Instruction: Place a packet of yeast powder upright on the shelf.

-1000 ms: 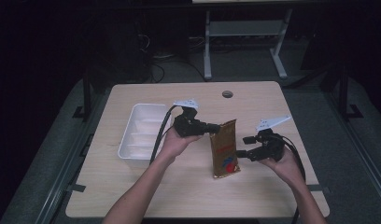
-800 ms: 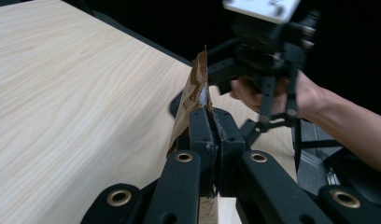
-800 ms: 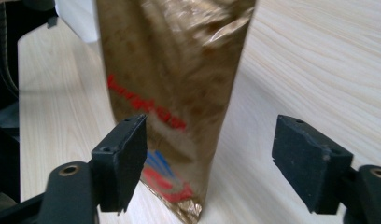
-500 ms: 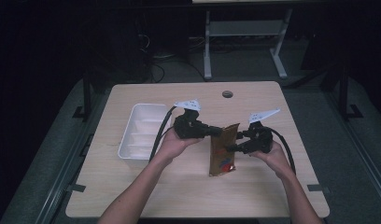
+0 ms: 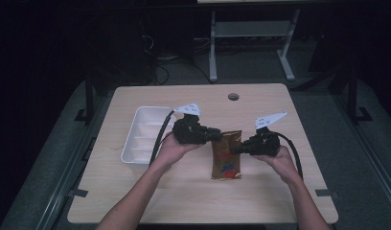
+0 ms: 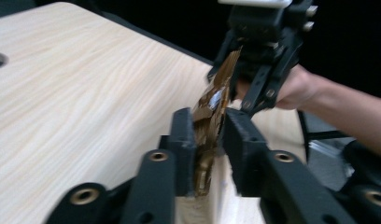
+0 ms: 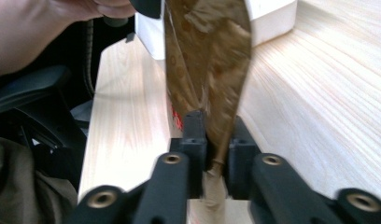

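Observation:
A brown foil packet [image 5: 226, 155] with a red and blue mark near its lower end hangs over the middle of the wooden table [image 5: 184, 201]. My left gripper [image 5: 218, 136] is shut on its upper left corner. My right gripper [image 5: 235, 149] is shut on its right edge. In the left gripper view the jaws pinch the crumpled packet [image 6: 215, 100], and the right gripper [image 6: 254, 88] holds it farther off. In the right gripper view the packet [image 7: 207, 56] rises from between the shut jaws.
A white compartment tray [image 5: 143, 134] lies on the left of the table, and its corner [image 7: 272, 18] lies behind the packet in the right gripper view. A round cable hole [image 5: 233, 97] sits near the far edge. A metal frame [image 5: 251, 33] stands on the floor beyond.
The right gripper has shifted a little left, closer to the left one. The packet has tilted from upright to a flatter, lower hang between them.

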`<state>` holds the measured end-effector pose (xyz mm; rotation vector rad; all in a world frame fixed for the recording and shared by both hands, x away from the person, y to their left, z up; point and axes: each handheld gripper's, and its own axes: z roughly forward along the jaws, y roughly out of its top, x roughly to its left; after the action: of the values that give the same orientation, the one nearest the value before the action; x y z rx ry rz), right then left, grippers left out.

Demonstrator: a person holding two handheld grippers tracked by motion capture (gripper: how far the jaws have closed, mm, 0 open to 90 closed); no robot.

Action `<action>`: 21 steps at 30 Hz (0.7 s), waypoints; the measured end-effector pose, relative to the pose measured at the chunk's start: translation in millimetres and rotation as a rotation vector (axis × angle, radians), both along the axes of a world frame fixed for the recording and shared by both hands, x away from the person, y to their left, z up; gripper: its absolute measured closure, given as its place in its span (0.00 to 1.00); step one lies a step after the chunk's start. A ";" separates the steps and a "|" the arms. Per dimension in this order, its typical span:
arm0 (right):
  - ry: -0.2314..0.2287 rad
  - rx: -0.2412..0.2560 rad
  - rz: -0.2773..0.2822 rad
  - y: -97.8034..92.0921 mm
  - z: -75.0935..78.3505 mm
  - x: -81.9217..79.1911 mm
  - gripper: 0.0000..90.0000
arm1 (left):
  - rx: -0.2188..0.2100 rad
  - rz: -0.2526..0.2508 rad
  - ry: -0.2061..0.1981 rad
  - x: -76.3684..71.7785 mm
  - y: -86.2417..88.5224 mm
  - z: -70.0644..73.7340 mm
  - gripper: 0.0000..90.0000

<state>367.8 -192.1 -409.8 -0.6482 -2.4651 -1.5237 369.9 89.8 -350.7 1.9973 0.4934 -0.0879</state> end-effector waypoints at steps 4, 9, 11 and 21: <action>0.000 -0.029 -0.014 -2.2 4.1 -1.3 0.95 | 0.039 0.026 -0.060 -8.1 4.4 4.8 0.66; -0.006 -0.057 -0.058 -10.3 10.2 -2.1 0.98 | 0.067 0.047 -0.111 -16.0 11.0 10.3 0.58; -0.011 -0.066 -0.084 -14.9 14.0 -2.1 0.99 | 0.076 0.054 -0.125 -19.1 13.4 9.9 0.57; -0.033 -0.101 -0.206 -29.5 30.1 2.7 1.00 | 0.117 0.059 -0.149 -37.3 20.5 -11.6 0.54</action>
<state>370.5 -221.6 -379.7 -0.9276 -2.5831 -1.4955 332.6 110.4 -362.3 2.0828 0.4696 0.1281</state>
